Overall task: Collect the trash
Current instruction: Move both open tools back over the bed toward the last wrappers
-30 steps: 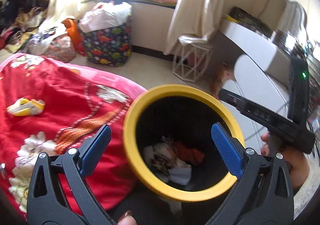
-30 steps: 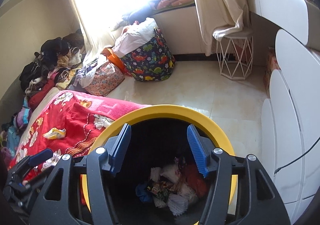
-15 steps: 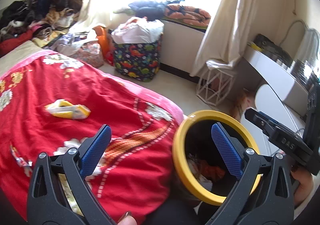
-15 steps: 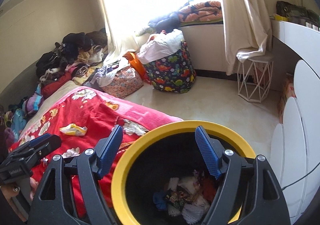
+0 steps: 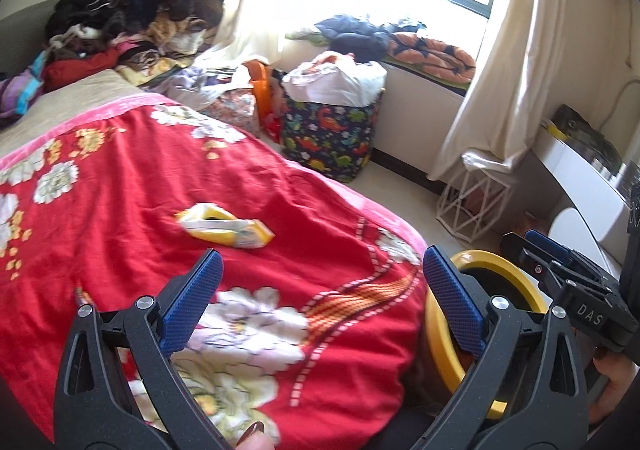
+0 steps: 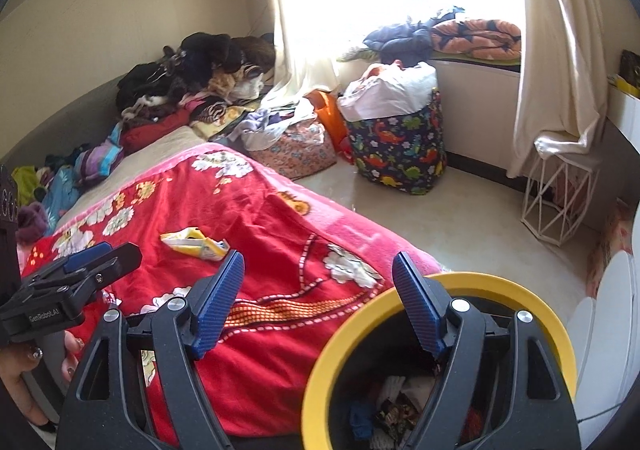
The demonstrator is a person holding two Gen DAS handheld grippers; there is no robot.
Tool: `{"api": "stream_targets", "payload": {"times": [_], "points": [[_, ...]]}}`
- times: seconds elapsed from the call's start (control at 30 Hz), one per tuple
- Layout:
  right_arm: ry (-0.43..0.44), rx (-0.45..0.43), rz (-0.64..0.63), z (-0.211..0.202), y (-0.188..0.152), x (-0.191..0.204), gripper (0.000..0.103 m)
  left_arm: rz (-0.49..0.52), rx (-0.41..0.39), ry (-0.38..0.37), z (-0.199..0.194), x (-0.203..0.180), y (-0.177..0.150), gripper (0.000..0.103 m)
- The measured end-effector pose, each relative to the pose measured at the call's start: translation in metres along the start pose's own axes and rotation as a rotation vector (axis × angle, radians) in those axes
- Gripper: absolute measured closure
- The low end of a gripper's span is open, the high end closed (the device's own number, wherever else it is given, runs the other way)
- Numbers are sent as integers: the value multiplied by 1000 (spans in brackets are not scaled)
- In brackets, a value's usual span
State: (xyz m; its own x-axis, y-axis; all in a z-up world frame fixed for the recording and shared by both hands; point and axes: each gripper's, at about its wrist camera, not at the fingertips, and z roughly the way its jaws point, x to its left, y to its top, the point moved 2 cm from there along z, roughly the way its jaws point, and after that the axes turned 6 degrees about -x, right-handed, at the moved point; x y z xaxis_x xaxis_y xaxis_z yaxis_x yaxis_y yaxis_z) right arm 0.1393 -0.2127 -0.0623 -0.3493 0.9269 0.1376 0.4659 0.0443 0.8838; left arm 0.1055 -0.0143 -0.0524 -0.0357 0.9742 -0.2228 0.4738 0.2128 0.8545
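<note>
A crumpled yellow and white wrapper [image 5: 226,226] [image 6: 196,244] lies on the red flowered blanket [image 5: 132,189] covering the bed. My left gripper [image 5: 322,254] is open and empty, hovering over the blanket with the wrapper just beyond its left finger. The black bin with a yellow rim [image 6: 500,282] stands by the bed's foot, holding several scraps of trash [image 6: 392,406]. My right gripper [image 6: 319,257] hangs between blanket and bin, jaws opening with nothing between them. Each gripper shows at the edge of the other's view, the right gripper [image 5: 536,246] and the left gripper [image 6: 100,256].
A dinosaur-print basket [image 5: 332,137] stuffed with laundry stands on the floor under the window. A white wire stool [image 5: 476,201] sits by the curtain. Clothes are piled [image 5: 132,21] at the bed's far end. White rounded furniture [image 6: 612,302] lines the right side.
Both views have swung left, from over the bin toward the bed. The wrapper is now nearer and more central. The right gripper's jaws have widened.
</note>
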Motion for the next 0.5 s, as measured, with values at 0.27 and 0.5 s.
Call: {"api": "stream_targets", "payload": {"times": [0.27,0.5], "points": [[95,51,-60,50,8,41,29,-69,-12,105,-4,52,5,11],[166,143,-154,108,5,85,45,-162,21,205,-4,107,-2,11]]}}
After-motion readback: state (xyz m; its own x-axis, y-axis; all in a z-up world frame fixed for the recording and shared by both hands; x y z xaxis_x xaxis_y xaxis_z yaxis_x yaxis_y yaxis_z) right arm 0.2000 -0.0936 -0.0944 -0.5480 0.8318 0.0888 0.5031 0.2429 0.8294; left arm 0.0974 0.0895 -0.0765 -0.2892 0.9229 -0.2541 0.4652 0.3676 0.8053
